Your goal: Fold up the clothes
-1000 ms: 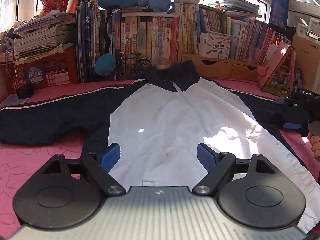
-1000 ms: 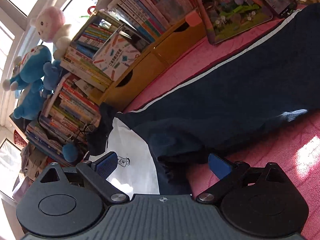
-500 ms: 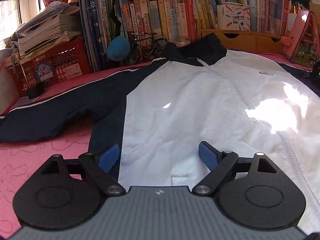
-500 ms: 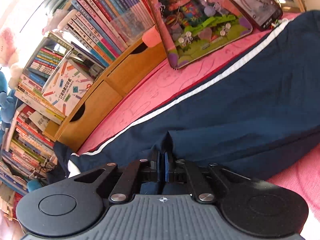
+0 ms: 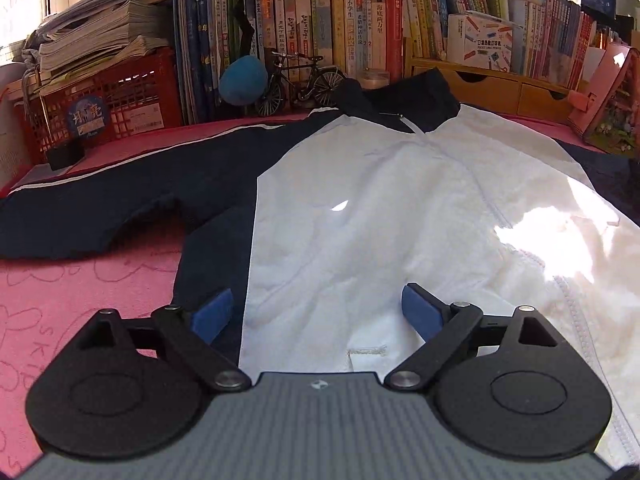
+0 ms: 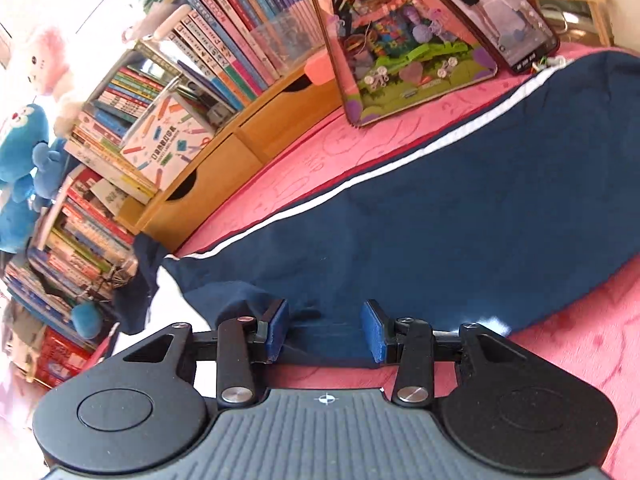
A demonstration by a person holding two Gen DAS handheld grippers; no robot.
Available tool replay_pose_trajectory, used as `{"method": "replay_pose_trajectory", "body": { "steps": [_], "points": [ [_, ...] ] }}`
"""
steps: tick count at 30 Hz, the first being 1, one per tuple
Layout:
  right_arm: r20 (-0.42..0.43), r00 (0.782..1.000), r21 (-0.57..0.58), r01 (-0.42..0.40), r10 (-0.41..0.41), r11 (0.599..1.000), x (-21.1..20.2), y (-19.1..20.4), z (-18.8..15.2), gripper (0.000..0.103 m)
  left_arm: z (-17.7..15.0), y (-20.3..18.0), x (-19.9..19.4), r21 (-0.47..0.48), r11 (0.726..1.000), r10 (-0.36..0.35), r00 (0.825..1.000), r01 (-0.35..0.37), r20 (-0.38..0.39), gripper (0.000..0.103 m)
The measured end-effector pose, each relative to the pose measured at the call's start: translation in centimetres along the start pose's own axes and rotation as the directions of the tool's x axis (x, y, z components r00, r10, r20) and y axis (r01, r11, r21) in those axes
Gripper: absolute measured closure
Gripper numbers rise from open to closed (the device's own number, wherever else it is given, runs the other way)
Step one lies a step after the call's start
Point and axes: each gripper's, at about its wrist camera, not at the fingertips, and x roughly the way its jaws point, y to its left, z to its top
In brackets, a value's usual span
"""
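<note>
So we've got the navy-and-white zip-up track jacket (image 5: 360,216) lying front-up and spread flat on the pink patterned table cover (image 5: 60,300), collar at 12 o'clock up by the row of books (image 5: 320,32), one navy sleeve (image 5: 100,208) stretched out toward 9 o'clock and the other navy sleeve with the white stripe (image 6: 460,220) running out toward 2 o'clock in the right wrist view. Our left gripper (image 5: 316,314) hangs over the hem with its blue pads wide apart and nothing in them. Our right gripper (image 6: 325,330) is about half open, pads either side of a puckered bit of navy cloth near the armpit, but not pinching it as far as we can tell. Neither sleeve is folded in, so the jacket reads as laid out rather than folded. If we're taking that sleeve, our guess is it pays to bite only the top layer near the seam, close fully before lifting, and carry it low across the white panel so the body doesn't drag or bunch.
</note>
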Motion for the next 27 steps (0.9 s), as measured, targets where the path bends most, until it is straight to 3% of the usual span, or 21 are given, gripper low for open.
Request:
{"method": "replay_pose_trajectory", "body": {
  "steps": [6, 8, 11, 13, 14, 15, 18, 20, 23, 25, 27],
  "points": [
    [-0.066, 0.987, 0.104, -0.143, 0.150, 0.984, -1.2, 1.9, -1.2, 0.048, 0.0, 0.1, 0.0, -0.006, 1.000, -0.004, 1.000, 0.004, -0.001, 0.009],
    [-0.069, 0.987, 0.134, -0.132, 0.142, 0.982, 0.4, 1.8, -1.1, 0.042, 0.0, 0.1, 0.0, -0.008, 1.000, -0.005, 1.000, 0.005, -0.002, 0.009],
    [-0.075, 0.988, 0.180, -0.116, 0.131, 0.977, 2.7, 1.8, -0.8, 0.042, -0.1, 0.1, 0.1, -0.010, 1.000, -0.007, 1.000, 0.007, -0.002, 0.009],
    [-0.080, 0.989, 0.210, -0.105, 0.124, 0.972, 4.3, 1.8, -0.6, 0.071, -0.1, 0.1, 0.1, -0.011, 1.000, -0.008, 1.000, 0.008, -0.002, 0.009],
    [-0.075, 0.991, 0.219, -0.095, 0.114, 0.971, 5.0, 1.8, -0.4, 0.090, -0.1, 0.2, 0.1, -0.012, 1.000, -0.009, 1.000, 0.009, -0.002, 0.009],
    [-0.030, 0.997, 0.200, -0.066, 0.074, 0.977, 5.8, 1.7, 0.2, 0.093, -0.1, 0.2, 0.1, -0.012, 1.000, -0.010, 1.000, 0.010, -0.003, 0.009],
    [0.052, 0.997, 0.217, -0.072, 0.062, 0.974, 6.9, 0.8, 1.9, 0.095, -0.2, 0.1, 0.1, -0.011, 1.000, -0.011, 1.000, 0.011, -0.003, 0.009],
    [0.042, 0.996, 0.245, -0.087, 0.079, 0.965, 7.4, 0.0, 2.5, 0.095, -0.3, 0.1, 0.1, -0.012, 1.000, -0.009, 1.000, 0.009, -0.004, 0.009],
    [-0.013, 0.994, 0.217, -0.106, 0.112, 0.970, 7.1, -0.9, 2.3, 0.092, -0.2, 0.0, 0.0, -0.001, 1.000, -0.005, 1.000, 0.005, -0.009, 0.008],
    [-0.060, 0.988, 0.173, -0.127, 0.139, 0.977, 5.8, -1.4, 1.9, 0.079, 0.0, -0.2, -0.3, 0.021, 1.000, -0.006, 1.000, 0.006, -0.017, 0.009],
    [-0.090, 0.981, 0.146, -0.156, 0.170, 0.977, 3.5, -2.1, 1.5, 0.053, 0.8, -0.4, -1.0, 0.033, 0.999, -0.026, 0.999, 0.027, -0.023, 0.011]
  ]
}}
